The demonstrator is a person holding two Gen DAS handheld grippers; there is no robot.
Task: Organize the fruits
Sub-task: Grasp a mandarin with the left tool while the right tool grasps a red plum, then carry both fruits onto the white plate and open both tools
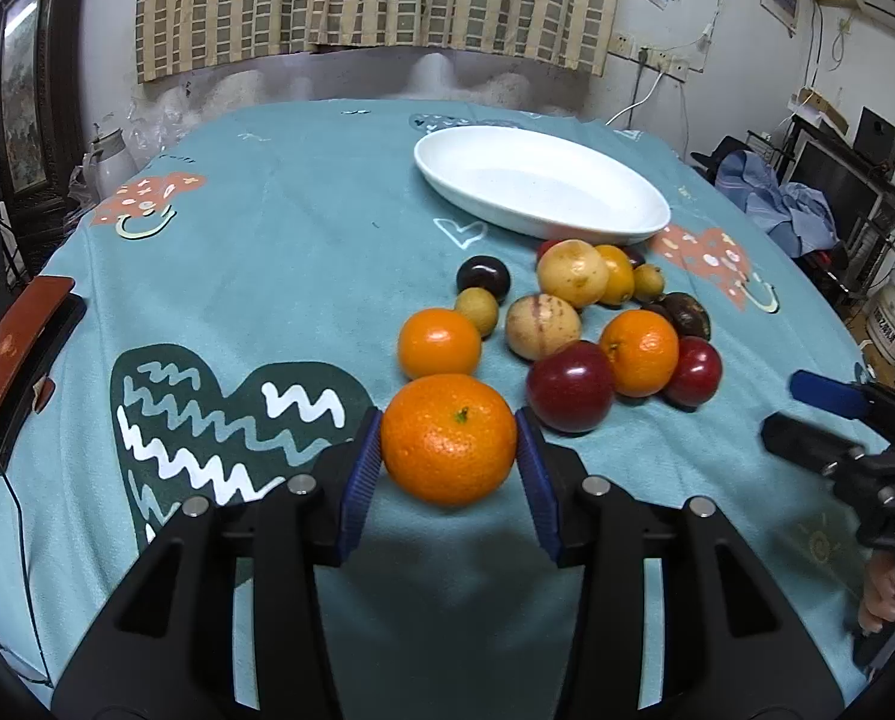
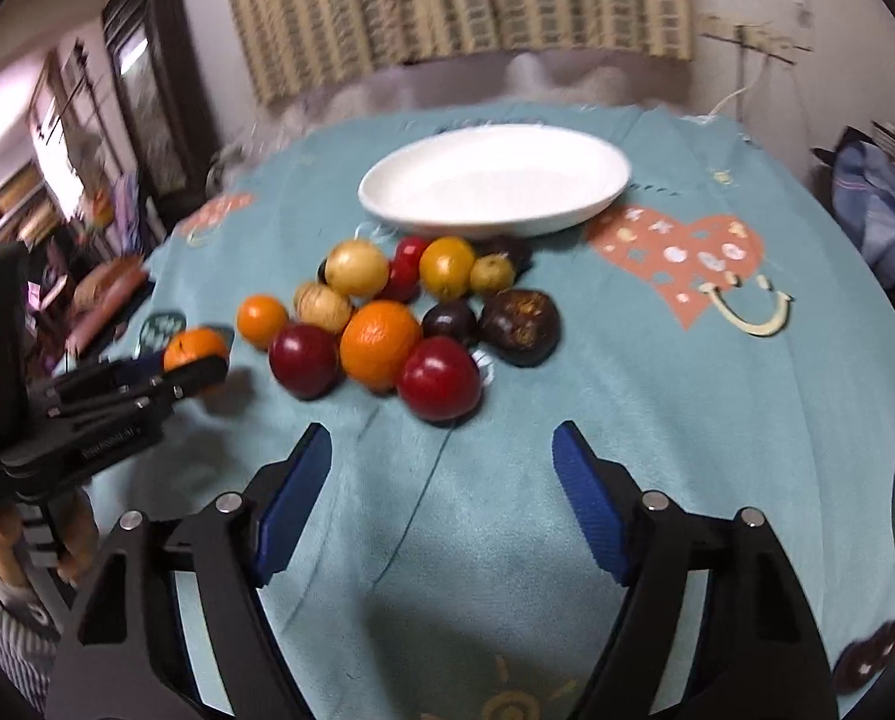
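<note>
White dish (image 1: 543, 183) holds nothing; no fruit sorted yet. Left tongs (image 1: 448, 447) clamp one orange (image 1: 448, 439) at the pile's 7 o'clock edge. Right tongs (image 2: 441, 501) spread wide, unloaded. Remaining fruit pile (image 2: 411, 312) sits on the tabletop (image 1: 303, 252), untouched.

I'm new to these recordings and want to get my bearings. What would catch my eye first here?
First, the big orange clamped between the blue pads of the left gripper, low in the left wrist view. Behind it a heap of mixed fruit lies on the teal tablecloth, in front of an empty white oval dish. The right gripper hangs open over bare cloth near the heap.
</note>
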